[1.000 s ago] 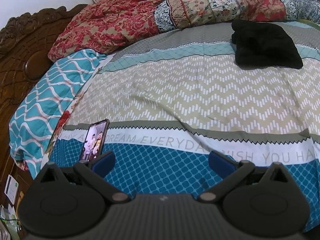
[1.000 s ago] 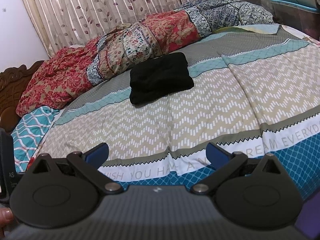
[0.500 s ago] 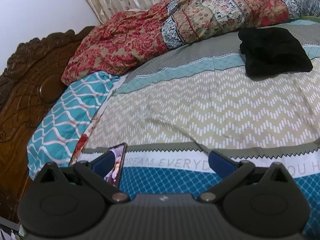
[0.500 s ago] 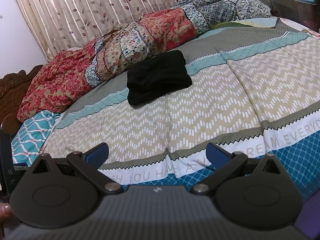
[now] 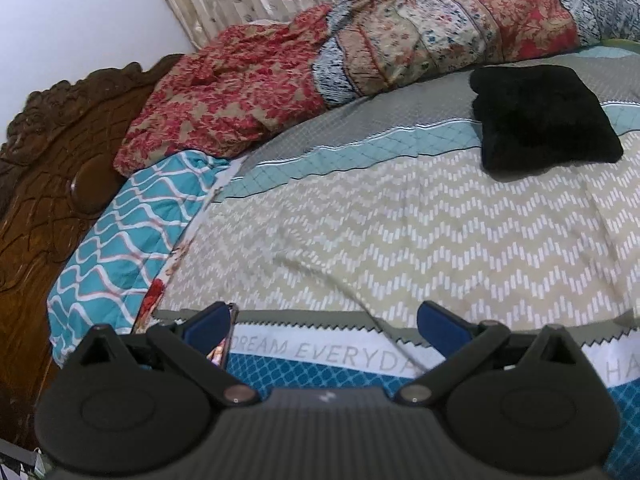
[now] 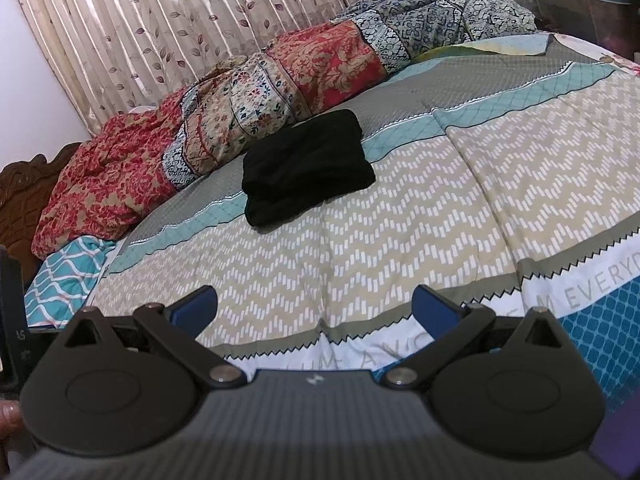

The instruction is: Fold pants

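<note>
The black pants [image 5: 540,120] lie folded in a compact stack on the patterned bedspread [image 5: 400,216], far from both grippers; they also show in the right wrist view [image 6: 308,168]. My left gripper [image 5: 326,326] is open and empty, held above the near part of the bed. My right gripper [image 6: 314,308] is open and empty, also held back over the near edge.
A bunched floral quilt [image 6: 280,92] lies along the far side by the curtain [image 6: 160,20]. A teal wavy pillow [image 5: 132,240] and a carved wooden headboard [image 5: 48,168] are at left. A phone [image 5: 224,344] lies by my left gripper's left finger.
Both grippers have drawn back and tilted up; the pants and quilt sit lower and nearer the middle of each view. The phone has slid behind the left finger. The pants have not moved.
</note>
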`<state>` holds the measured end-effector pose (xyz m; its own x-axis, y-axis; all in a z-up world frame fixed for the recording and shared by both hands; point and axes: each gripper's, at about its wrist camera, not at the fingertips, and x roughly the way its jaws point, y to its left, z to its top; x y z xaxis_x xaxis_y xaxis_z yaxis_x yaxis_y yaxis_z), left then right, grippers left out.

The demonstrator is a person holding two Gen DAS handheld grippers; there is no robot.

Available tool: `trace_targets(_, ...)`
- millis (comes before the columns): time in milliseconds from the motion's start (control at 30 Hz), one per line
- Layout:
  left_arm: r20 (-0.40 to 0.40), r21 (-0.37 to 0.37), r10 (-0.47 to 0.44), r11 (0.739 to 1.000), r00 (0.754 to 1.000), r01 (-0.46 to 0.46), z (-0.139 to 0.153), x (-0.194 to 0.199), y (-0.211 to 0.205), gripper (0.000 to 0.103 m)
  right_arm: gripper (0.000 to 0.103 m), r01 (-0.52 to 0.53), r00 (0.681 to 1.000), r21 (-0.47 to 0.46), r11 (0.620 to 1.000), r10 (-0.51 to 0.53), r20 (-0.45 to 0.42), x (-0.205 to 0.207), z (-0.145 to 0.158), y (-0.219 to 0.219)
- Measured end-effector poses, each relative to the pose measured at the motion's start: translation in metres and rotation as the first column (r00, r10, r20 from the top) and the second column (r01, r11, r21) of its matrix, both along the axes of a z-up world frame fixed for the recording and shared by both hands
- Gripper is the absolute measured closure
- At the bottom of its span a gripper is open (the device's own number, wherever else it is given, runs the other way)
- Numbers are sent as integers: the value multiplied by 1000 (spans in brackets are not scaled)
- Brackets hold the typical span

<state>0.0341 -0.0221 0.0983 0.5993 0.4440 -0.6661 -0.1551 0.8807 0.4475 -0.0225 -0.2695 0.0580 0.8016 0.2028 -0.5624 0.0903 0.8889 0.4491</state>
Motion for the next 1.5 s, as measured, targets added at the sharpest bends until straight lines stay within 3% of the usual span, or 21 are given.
trace_targets(533, -69, -74, -65, 995, 996, 60, -8, 24, -38, 0, 0, 12, 1000, 27, 1000, -12, -6, 21, 0, -26)
trace_targets(967, -177, -166, -168, 976, 970, 138, -24, 37, -74, 0, 0, 32, 999, 25, 999, -31, -24, 29, -3, -45)
trace_targets(1500, -248, -250, -188, 960, 950, 125, -39, 46, -78, 0, 0, 23, 998, 25, 999, -22, -50, 39, -10, -45)
